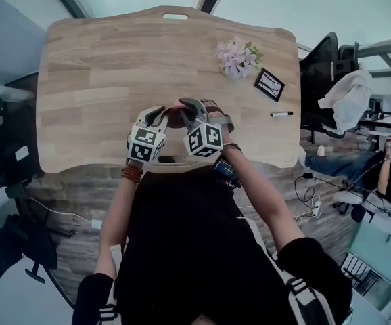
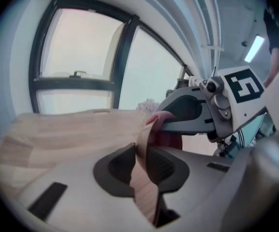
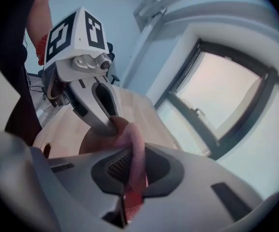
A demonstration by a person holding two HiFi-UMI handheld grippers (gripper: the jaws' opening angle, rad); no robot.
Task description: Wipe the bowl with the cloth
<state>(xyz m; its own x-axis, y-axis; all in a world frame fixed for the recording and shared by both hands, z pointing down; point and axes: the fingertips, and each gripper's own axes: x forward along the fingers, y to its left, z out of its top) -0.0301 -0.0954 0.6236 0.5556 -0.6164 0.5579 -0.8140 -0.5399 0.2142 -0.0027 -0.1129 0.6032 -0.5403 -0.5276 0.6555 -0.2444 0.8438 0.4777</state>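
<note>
Holding both grippers close in front of me, low centre of the head view, side by side and nearly touching. My left gripper point(image 2: 142, 166) is clamped on the thin brown wall of the bowl point(image 2: 146, 197), which runs straight up between the pads. My right gripper point(image 3: 134, 170) is clenched on the pink cloth point(image 3: 135, 153). A rolled fold of it is squeezed between the jaws and arches over to the bowl's rim, right where the left one's tips sit.

So bowl and cloth are both held between the two grippers, over the near edge of the wooden table point(image 1: 101, 80). From the head view they're mostly tucked behind the marker cubes.

Farther out, toward the upper right of the tabletop, there's a bunch of pale purple flowers point(image 1: 237, 56) with a black card point(image 1: 269, 84) just beside it. A pen point(image 1: 281, 114) lies near the right edge. Past the table on the right, a white garment point(image 1: 348, 100) hangs over a dark chair.
</note>
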